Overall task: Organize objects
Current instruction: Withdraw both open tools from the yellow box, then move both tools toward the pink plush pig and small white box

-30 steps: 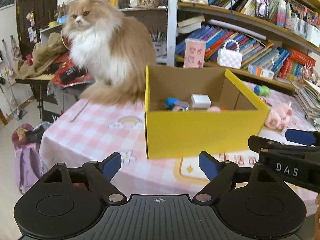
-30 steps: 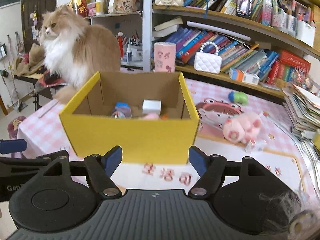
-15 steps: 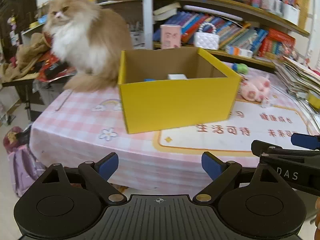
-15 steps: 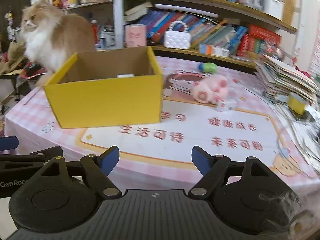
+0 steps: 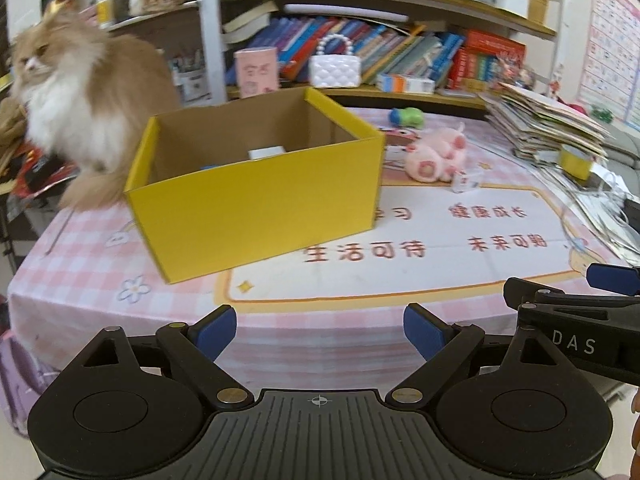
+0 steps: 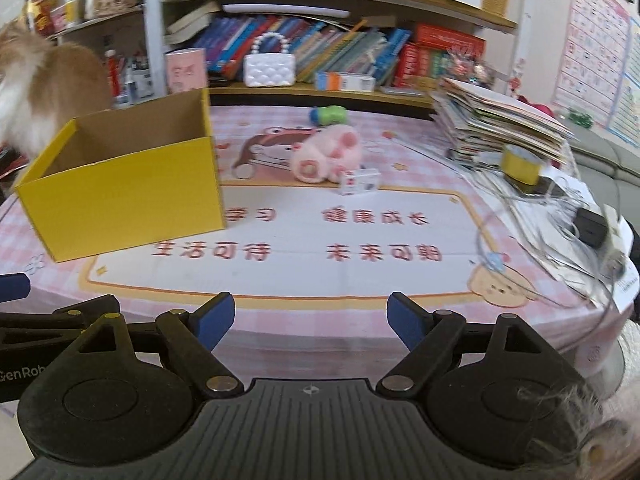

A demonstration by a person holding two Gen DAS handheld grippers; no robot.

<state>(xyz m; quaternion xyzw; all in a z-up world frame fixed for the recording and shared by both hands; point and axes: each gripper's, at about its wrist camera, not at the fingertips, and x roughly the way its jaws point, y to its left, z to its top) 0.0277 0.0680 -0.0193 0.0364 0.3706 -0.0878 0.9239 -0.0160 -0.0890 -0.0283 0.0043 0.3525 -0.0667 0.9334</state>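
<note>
Toys lie loose on a pink checked tablecloth point(image 6: 280, 280) beside an open yellow cardboard box point(image 5: 256, 204). Nearest the box's right side is a soft pink plush pig point(image 6: 326, 154), lying on its side, with a small white-and-red boxy item point(image 6: 359, 181) touching its front and a green-and-blue toy point(image 6: 330, 115) farther back near the bookshelf. The left gripper point(image 5: 320, 330) and right gripper point(image 6: 310, 320) both hang at the table's near edge, fingers spread wide and holding nothing.

Judging by looks, the pig is light and squashy; a pinch across the middle of its body should hold, since fabric grips well and nothing can break. The small boxy item seems rigid and light, best taken across its short sides.

Only the left wrist view looks into the box, showing a white block point(image 5: 266, 153) and something blue inside, and a fluffy ginger-and-white cat point(image 5: 76, 108) sitting behind it. Only the right wrist view shows the yellow tape roll point(image 6: 520, 164) under the paper stack and tangled cables at the right.
</note>
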